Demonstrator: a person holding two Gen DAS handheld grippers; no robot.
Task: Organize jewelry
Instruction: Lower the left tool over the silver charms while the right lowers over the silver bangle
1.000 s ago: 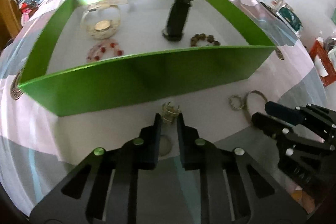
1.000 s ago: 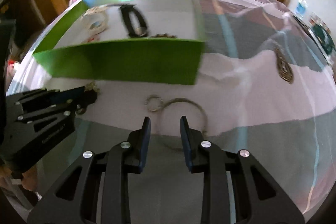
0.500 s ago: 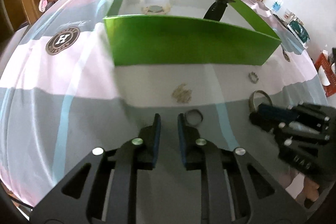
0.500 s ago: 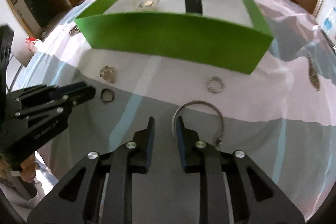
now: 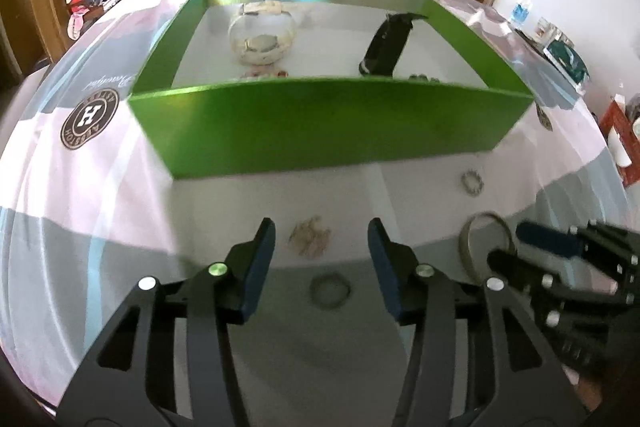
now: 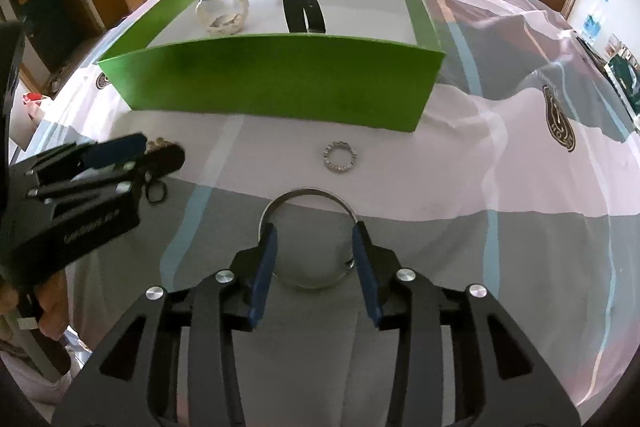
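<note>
My left gripper (image 5: 322, 241) hovers over the cloth, its jaws opening. A small gold clump of jewelry (image 5: 309, 239) lies between its fingertips, untouched. A dark ring (image 5: 330, 291) lies just nearer the camera. My right gripper (image 6: 315, 245) is also opening, and its fingers straddle a silver bangle (image 6: 308, 193) that lies flat on the cloth. A small silver ring (image 6: 340, 157) sits ahead of it. The green box (image 5: 320, 127) behind holds a white bracelet (image 5: 260, 39), a black watch (image 5: 386, 43) and bead bracelets. The right wrist view shows the left gripper (image 6: 160, 149) at the left.
A patterned pink, white and grey tablecloth (image 6: 500, 167) covers the table. A water bottle (image 5: 520, 9) and a teal packet (image 5: 566, 61) stand at the far right edge. Chairs and room furniture stand behind the table.
The left jaws have spread wide, and the gold clump and dark ring now lie between and below them. The right jaws have widened from the bangle's left edge to span it.
</note>
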